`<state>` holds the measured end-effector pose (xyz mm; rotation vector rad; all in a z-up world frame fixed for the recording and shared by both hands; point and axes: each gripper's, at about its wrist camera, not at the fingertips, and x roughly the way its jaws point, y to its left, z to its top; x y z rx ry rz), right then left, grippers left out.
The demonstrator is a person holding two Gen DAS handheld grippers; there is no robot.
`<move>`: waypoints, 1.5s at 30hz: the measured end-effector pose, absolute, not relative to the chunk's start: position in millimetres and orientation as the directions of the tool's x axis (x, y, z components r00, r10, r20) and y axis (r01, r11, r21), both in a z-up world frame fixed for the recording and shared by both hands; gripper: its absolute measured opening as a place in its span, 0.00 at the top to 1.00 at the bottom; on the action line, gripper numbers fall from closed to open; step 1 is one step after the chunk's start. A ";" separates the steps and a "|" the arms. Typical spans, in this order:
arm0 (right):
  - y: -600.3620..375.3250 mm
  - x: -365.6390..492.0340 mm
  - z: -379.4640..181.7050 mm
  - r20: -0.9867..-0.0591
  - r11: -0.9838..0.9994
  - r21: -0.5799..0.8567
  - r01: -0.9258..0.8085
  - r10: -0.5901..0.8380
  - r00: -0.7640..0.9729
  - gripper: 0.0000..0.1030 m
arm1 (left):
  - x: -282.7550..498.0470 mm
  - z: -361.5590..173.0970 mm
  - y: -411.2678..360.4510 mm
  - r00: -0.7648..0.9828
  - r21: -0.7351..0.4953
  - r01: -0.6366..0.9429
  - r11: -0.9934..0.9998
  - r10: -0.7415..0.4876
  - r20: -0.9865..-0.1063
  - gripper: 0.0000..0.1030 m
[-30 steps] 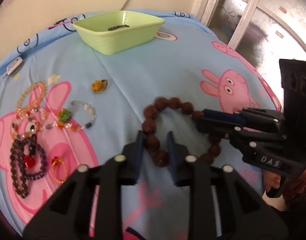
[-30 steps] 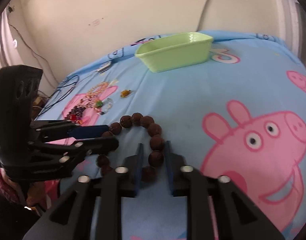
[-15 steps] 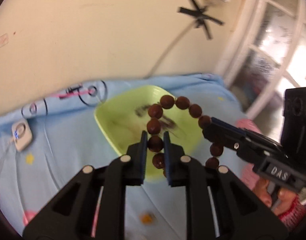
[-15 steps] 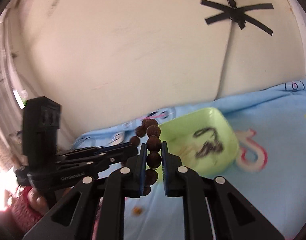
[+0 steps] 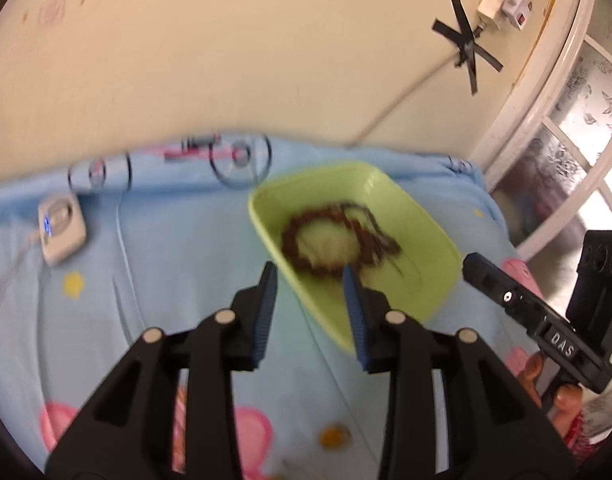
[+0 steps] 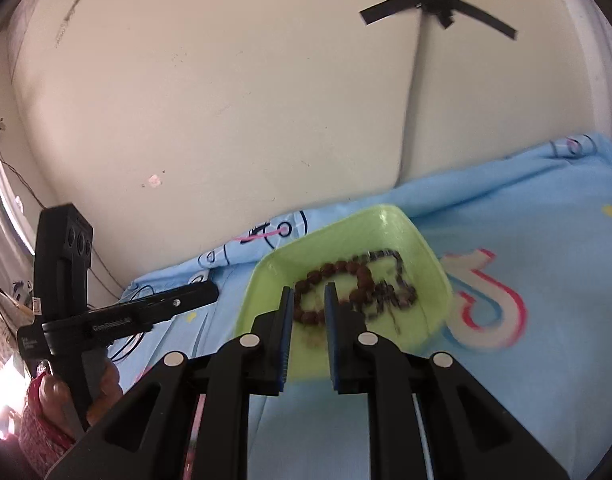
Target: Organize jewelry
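Observation:
A brown wooden-bead bracelet (image 5: 294,248) (image 6: 325,270) lies in the light green tray (image 5: 417,240) (image 6: 385,224), blurred, beside a thin dark chain (image 5: 377,236) (image 6: 401,292). My left gripper (image 5: 309,270) hovers at the tray's near rim. Its jaws are opening and nothing is between them. My right gripper (image 6: 309,290) also points at the tray from the near side. Its blue pads stand a narrow gap apart with nothing held, and the beads show through the gap. Each gripper shows in the other's view, the right gripper (image 5: 469,262) to the right and the left gripper (image 6: 214,290) to the left.
The tray sits on a blue cartoon-print sheet (image 5: 166,280) close to a cream wall. A white device with a blue light (image 5: 62,228) and its cable lie at the left. A small orange piece (image 5: 333,438) rests near me. A window frame (image 5: 545,120) stands at the right.
Both grippers closed on the bracelet on the sheet and carried it over the tray. Now it is let go and lies in the tray, and the left jaws have spread.

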<state>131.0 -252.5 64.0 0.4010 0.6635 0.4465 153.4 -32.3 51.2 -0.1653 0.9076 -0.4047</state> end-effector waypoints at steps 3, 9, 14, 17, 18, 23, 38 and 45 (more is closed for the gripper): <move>-260.0 110.3 57.2 -0.490 0.820 0.517 -0.247 0.520 0.699 1.00 | 150.3 28.1 -45.3 0.459 -0.327 0.289 0.900 -0.430 -0.778 0.68; -246.4 112.1 29.1 -0.528 0.822 0.523 -0.223 0.519 0.672 1.00 | 163.0 15.0 -55.6 0.493 -0.242 0.276 0.930 -0.354 -0.795 0.67; -240.8 115.2 19.0 -0.543 0.804 0.530 -0.270 0.566 0.620 1.00 | 176.3 27.4 -26.2 0.510 -0.289 0.226 0.930 -0.365 -0.779 0.66; -237.3 112.1 19.3 -0.538 0.793 0.535 -0.293 0.587 0.606 1.00 | 146.8 63.6 8.2 0.600 -0.284 0.212 0.935 -0.354 -0.717 0.66; -233.7 110.7 19.3 -0.537 0.786 0.537 -0.307 0.599 0.594 1.00 | 130.8 72.5 22.3 0.629 -0.275 0.199 0.941 -0.337 -0.700 0.66; -198.7 103.0 16.6 -0.571 0.742 0.552 -0.381 0.669 0.476 1.00 | 51.1 67.9 80.1 0.641 -0.270 0.135 0.953 -0.292 -0.710 0.66; -89.7 73.4 6.8 -0.694 0.730 0.428 -0.533 0.643 0.324 1.00 | -60.4 17.3 54.8 0.597 -0.189 0.299 0.935 -0.338 -0.727 0.65; -109.7 72.3 6.2 -0.670 0.728 0.504 -0.466 0.669 0.320 1.00 | -43.6 4.5 15.6 0.575 -0.119 0.368 0.922 -0.326 -0.751 0.65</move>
